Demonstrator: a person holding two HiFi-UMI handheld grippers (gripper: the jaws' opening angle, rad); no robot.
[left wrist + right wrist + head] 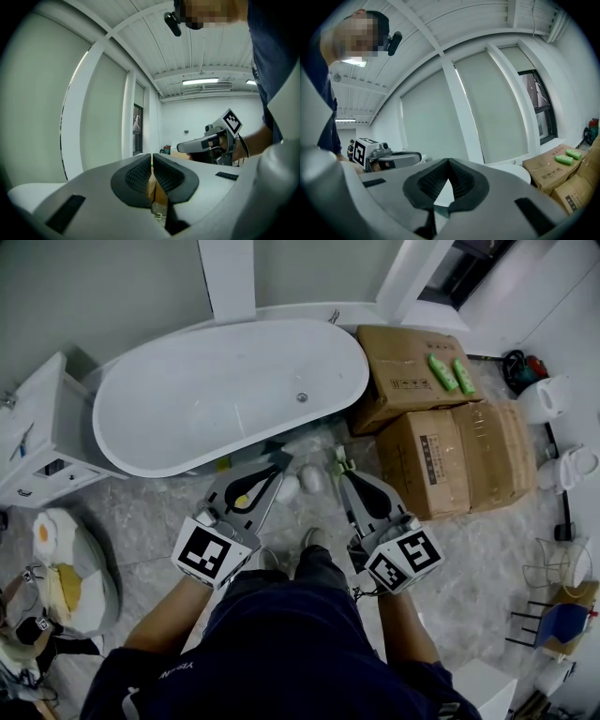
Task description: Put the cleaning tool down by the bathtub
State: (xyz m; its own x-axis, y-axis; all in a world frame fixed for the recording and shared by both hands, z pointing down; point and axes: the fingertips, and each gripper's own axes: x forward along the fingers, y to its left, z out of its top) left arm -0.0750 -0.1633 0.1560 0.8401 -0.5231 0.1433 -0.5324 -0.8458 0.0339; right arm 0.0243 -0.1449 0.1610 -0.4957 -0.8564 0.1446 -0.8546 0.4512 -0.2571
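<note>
Head view: both grippers hung empty near the bathtub (225,390).
The left gripper (279,463) and right gripper (340,467) had jaws closed on nothing, likely because a pale object, possibly the cleaning tool (312,480), already lay on the floor just beside the tub.

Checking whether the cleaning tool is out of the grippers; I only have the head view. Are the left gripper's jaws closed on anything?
Observer: No. In the left gripper view the left gripper has its jaws together, with nothing between them.
Operator: And the right one?
Observer: The right gripper is shut too, tips touching and empty. The bathtub shows beyond it.
Operator: Are they pointing down?
Observer: Seen side-on in the left gripper view, the right gripper looks roughly level.
</note>
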